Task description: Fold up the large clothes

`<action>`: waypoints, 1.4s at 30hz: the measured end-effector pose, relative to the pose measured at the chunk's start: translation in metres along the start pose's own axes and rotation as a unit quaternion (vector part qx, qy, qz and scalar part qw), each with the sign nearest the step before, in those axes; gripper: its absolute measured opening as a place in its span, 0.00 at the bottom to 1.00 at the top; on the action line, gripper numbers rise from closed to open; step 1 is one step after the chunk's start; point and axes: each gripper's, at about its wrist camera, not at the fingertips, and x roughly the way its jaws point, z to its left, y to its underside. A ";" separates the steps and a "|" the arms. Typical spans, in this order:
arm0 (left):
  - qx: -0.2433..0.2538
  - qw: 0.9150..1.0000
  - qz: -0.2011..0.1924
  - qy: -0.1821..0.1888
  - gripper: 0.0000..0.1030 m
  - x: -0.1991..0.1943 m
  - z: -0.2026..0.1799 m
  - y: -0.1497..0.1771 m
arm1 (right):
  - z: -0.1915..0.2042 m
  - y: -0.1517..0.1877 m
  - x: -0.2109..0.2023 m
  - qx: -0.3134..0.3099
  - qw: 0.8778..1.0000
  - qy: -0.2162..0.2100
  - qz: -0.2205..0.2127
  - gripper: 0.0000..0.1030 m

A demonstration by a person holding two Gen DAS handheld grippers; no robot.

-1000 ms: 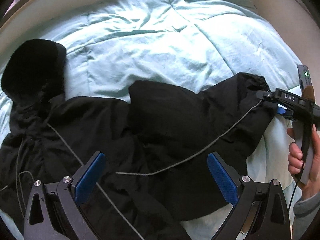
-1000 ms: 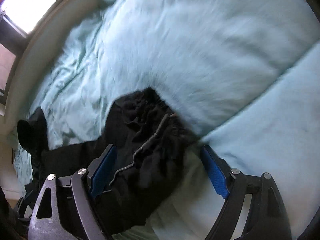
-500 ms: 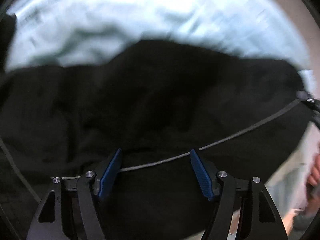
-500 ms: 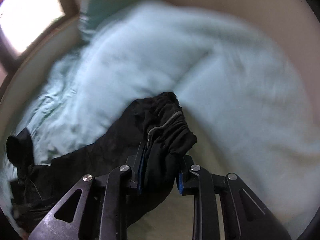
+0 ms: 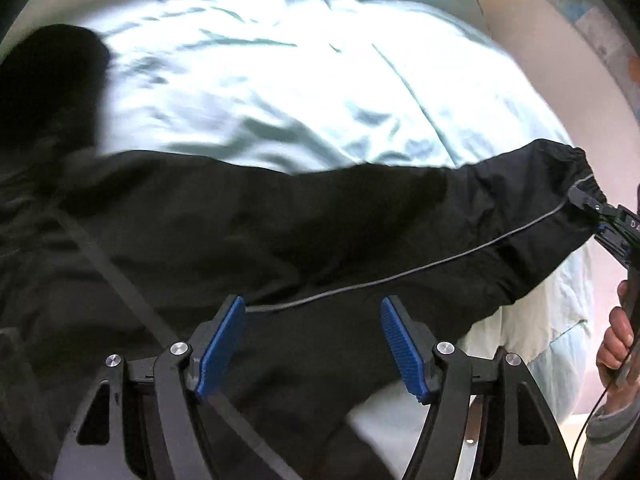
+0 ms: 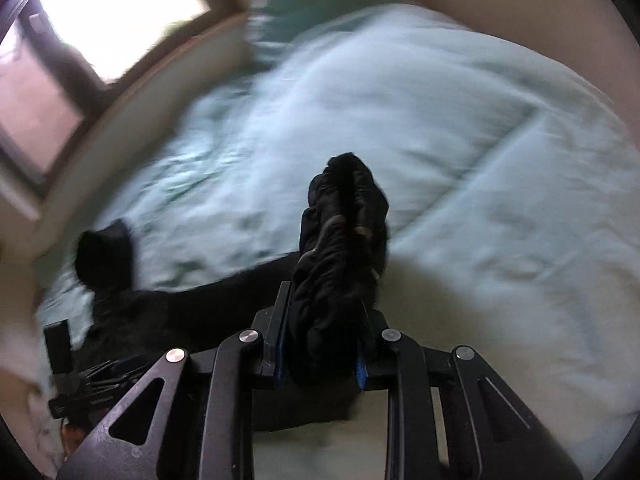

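Right jaws clamped on the jacket [image 6: 336, 264] cuff, left jaws part-open over its body: stretching the sleeve; next, folding it inward.

1 black jacket [image 5: 280, 232], 1 pale-blue duvet [image 5: 280, 92], 2 grippers: left gripper [image 5: 312, 344], right gripper [image 6: 322, 344], 1 window [image 6: 116, 12]

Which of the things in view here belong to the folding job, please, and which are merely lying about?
Part of the job:
- black jacket, its sleeve cuff clamped
- right gripper, shut on the cuff
- left gripper, jaws apart over the jacket

Lying about:
- light blue duvet
- teal pillow
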 end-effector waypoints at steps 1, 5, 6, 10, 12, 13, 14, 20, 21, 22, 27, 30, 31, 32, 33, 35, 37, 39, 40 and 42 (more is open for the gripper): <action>-0.006 1.000 -0.008 -0.004 0.70 -0.014 0.010 0.005 | 0.016 0.003 0.003 -0.008 1.000 -0.014 0.005 0.27; -0.030 0.999 -0.037 -0.025 0.70 -0.066 0.053 0.029 | 0.090 0.025 0.015 -0.058 0.997 -0.047 0.023 0.27; -0.038 0.998 -0.045 -0.033 0.70 -0.082 0.066 0.038 | 0.109 0.033 0.018 -0.071 0.996 -0.053 0.026 0.27; -0.062 0.995 -0.063 -0.052 0.70 -0.126 0.116 0.070 | 0.191 0.066 0.030 -0.116 0.990 -0.073 0.042 0.27; -0.069 0.994 -0.066 -0.061 0.70 -0.142 0.137 0.085 | 0.230 0.080 0.038 -0.132 0.988 -0.072 0.047 0.27; -0.071 0.993 -0.065 -0.066 0.70 -0.151 0.149 0.093 | 0.245 0.088 0.039 -0.135 0.987 -0.073 0.049 0.26; -0.074 0.993 -0.065 -0.071 0.70 -0.160 0.163 0.102 | 0.263 0.097 0.043 -0.136 0.987 -0.074 0.052 0.26; -0.081 0.991 -0.062 -0.088 0.70 -0.210 0.235 0.143 | 0.374 0.142 0.066 -0.159 0.980 -0.101 0.070 0.26; -0.084 0.991 -0.063 -0.089 0.70 -0.215 0.243 0.146 | 0.387 0.146 0.071 -0.164 0.978 -0.105 0.073 0.26; -0.088 0.990 -0.065 -0.089 0.70 -0.221 0.255 0.148 | 0.413 0.156 0.079 -0.174 0.975 -0.113 0.081 0.26; -0.123 0.985 -0.084 -0.083 0.70 -0.244 0.312 0.155 | 0.507 0.200 0.125 -0.231 0.956 -0.129 0.129 0.26; -0.143 0.982 -0.088 -0.083 0.70 -0.244 0.338 0.154 | 0.551 0.235 0.183 -0.267 0.940 -0.116 0.179 0.26; -0.150 0.981 -0.089 -0.081 0.70 -0.241 0.346 0.154 | 0.559 0.244 0.200 -0.274 0.936 -0.110 0.192 0.26; -0.158 0.980 -0.088 -0.078 0.70 -0.236 0.357 0.154 | 0.566 0.256 0.223 -0.283 0.932 -0.094 0.207 0.26; -0.165 0.980 -0.085 -0.076 0.70 -0.229 0.367 0.153 | 0.570 0.268 0.244 -0.289 0.927 -0.084 0.222 0.26; -0.177 0.979 -0.075 -0.072 0.70 -0.215 0.381 0.153 | 0.569 0.287 0.280 -0.285 0.921 -0.078 0.255 0.26; -0.188 0.978 -0.063 -0.067 0.70 -0.200 0.395 0.154 | 0.571 0.304 0.303 -0.285 0.917 -0.071 0.269 0.34; -0.196 0.978 -0.050 -0.061 0.70 -0.185 0.406 0.156 | 0.574 0.307 0.307 -0.295 0.914 -0.083 0.266 0.44; -0.200 0.977 -0.049 -0.063 0.70 -0.182 0.409 0.157 | 0.574 0.305 0.305 -0.297 0.912 -0.092 0.269 0.48; -0.207 0.976 -0.045 -0.039 0.70 -0.176 0.417 0.156 | 0.571 0.298 0.295 -0.300 0.907 -0.112 0.275 0.48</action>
